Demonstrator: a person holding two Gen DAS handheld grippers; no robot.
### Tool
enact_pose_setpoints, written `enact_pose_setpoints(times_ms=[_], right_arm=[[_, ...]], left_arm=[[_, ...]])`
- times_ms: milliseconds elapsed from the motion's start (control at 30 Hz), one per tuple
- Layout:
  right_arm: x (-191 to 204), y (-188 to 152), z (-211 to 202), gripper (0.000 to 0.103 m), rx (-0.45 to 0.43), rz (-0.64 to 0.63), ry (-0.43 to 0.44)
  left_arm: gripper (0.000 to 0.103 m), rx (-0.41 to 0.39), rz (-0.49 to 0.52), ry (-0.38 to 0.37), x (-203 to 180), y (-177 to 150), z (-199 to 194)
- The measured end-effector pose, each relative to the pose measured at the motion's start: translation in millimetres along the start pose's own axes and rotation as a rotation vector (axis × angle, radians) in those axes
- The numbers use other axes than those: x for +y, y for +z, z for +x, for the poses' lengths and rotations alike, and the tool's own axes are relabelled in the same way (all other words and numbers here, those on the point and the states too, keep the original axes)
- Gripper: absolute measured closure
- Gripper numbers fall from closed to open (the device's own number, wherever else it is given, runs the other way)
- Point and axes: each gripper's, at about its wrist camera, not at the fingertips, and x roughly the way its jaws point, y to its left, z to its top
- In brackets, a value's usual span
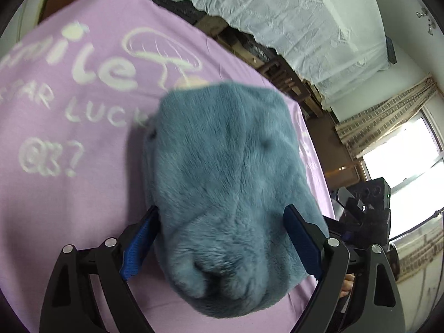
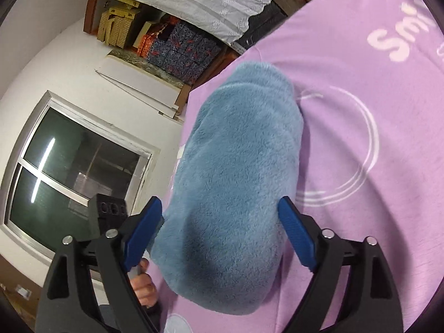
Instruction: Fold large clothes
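Now | my left tool [image 1: 222, 238] and right tool [image 2: 219, 236] both spread wide | fleece garment [image 1: 230, 172] bunched between their fingers on purple sheet [image 1: 69, 194] | soft, light, thick, likely slumps; pinch edges.

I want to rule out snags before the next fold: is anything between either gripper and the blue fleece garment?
Nothing visible. The blue fleece garment already fills the gap of the left gripper and the right gripper, lying on the purple sheet.
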Motion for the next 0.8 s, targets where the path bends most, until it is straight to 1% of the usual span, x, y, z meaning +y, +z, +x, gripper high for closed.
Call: enact_pose_setpoints(times_ms=[100,233,300,400,433,533,567,700,800], right_arm=[[2,-4,3,0.013,0.014,-0.018,-0.022],[0,-8,12,0.012,0.046,-0.026,-0.055],[-3,-10,18,0.012,0.068,-0.012,-0.053],[-9,-13,22,0.013,0.089,0.024,-0.026],[-11,-14,21,0.012,0.089,0.03,-0.018],[-10,-17,22,0.012,0.084,0.027,-0.018],[-9,-17,22,0.012,0.081,0.02,-0.023],[-2,-18,29,0.011,0.07,0.002,-0.038],[5,-18,38,0.01,0.055,-0.043,-0.069]], left_arm=[[0.007,0.007,0.009,0.001,-3,-4,9],[0.005,-0.007,0.0,-0.003,-1,-5,12],[0.005,-0.021,-0.031,0.019,7,-3,10],[0.005,-0.025,-0.049,0.004,13,0,9],[0.005,-0.016,-0.04,-0.007,11,-1,10],[0.005,0.027,-0.023,-0.07,0,-8,21],[0.005,0.031,-0.017,-0.077,-3,-9,24],[0.005,0.018,-0.008,-0.085,-6,-8,28],[0.009,0.008,0.012,-0.06,-10,-5,33]])
